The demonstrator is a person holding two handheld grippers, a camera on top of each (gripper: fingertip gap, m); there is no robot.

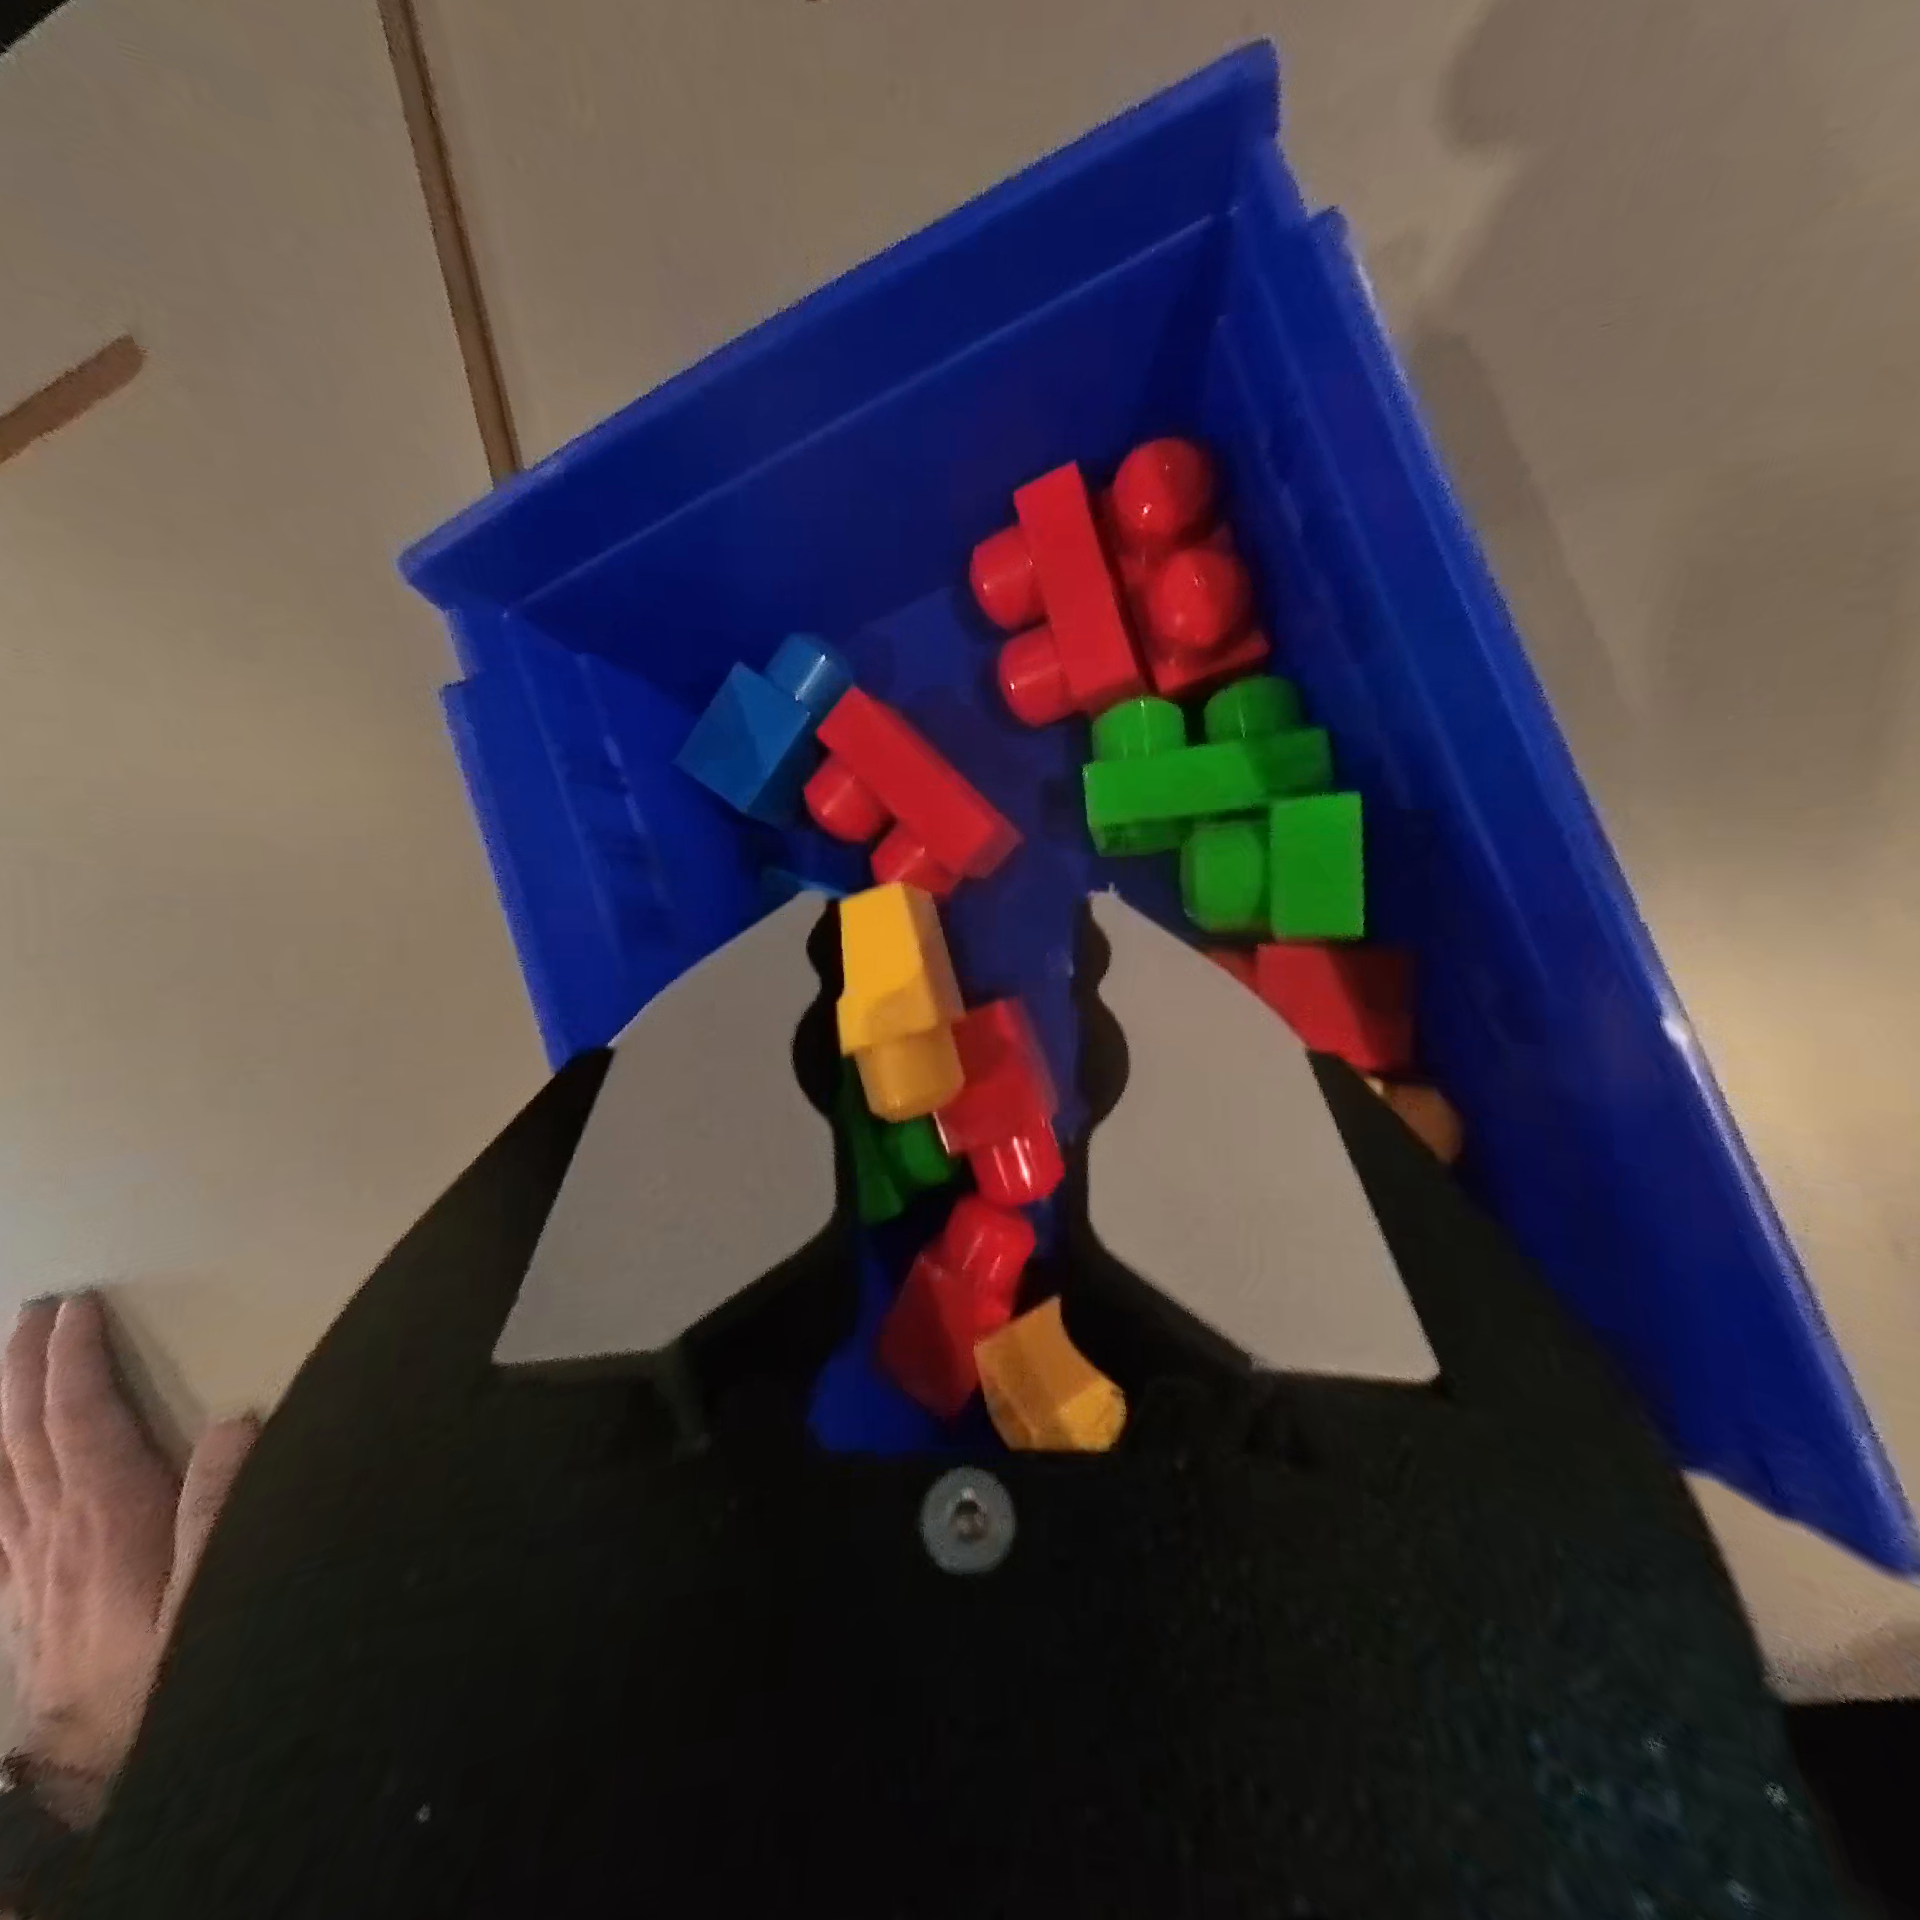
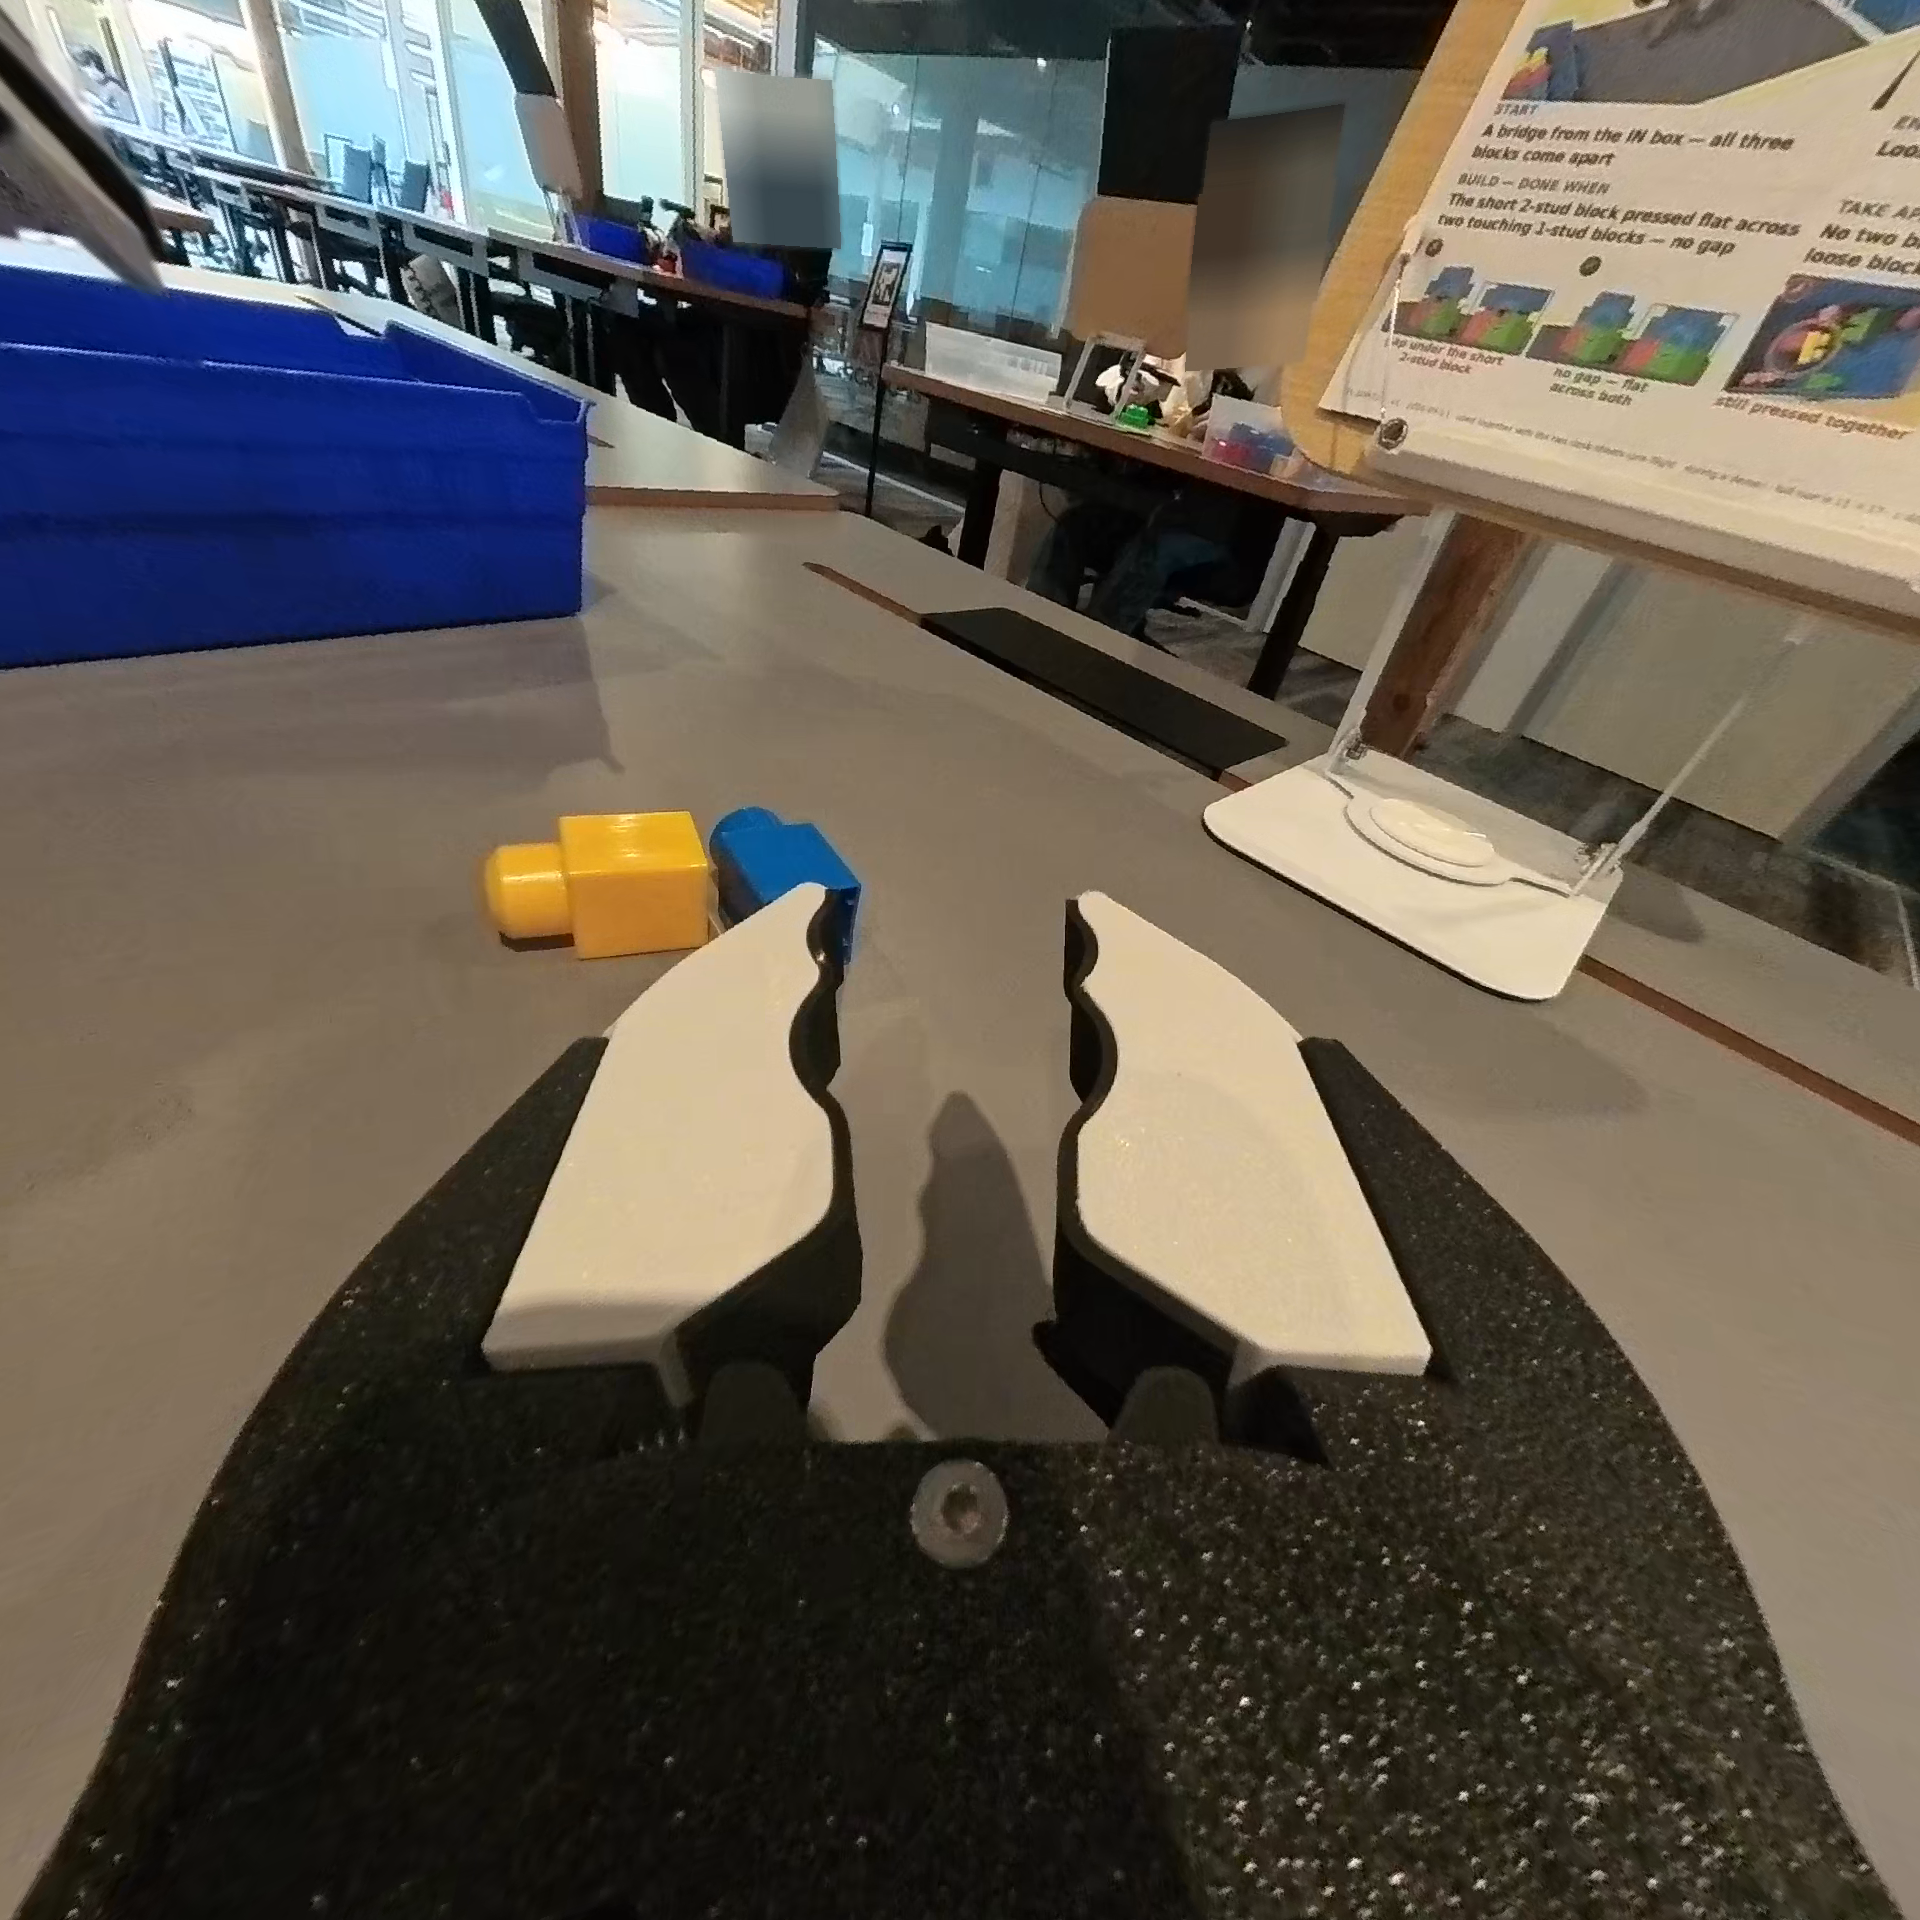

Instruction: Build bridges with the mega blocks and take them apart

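Note:
In the left wrist view my left gripper (image 1: pixel 961 914) hangs open over a blue bin (image 1: pixel 831 343) that holds several loose blocks. A yellow block (image 1: pixel 894 987) lies in the bin between the fingers, close to the left finger, with a gap to the right one. Red two-stud blocks (image 1: pixel 1070 592), a green one (image 1: pixel 1184 779) and a blue one-stud block (image 1: pixel 758 738) lie beyond. In the right wrist view my right gripper (image 2: pixel 948 902) is open and empty, low over the grey table (image 2: pixel 312 1039). A yellow one-stud block (image 2: pixel 623 883) and a blue one-stud block (image 2: pixel 779 862) lie on their sides just left of its left fingertip.
The blue bin (image 2: pixel 260 520) also shows at the far left of the right wrist view. An instruction sheet on a clear stand (image 2: pixel 1662 260) with a white base (image 2: pixel 1434 883) stands at the right. A black strip (image 2: pixel 1101 686) lies ahead. A hand (image 1: pixel 62 1455) shows at lower left. There is about 45 cm between the tips of the two grippers.

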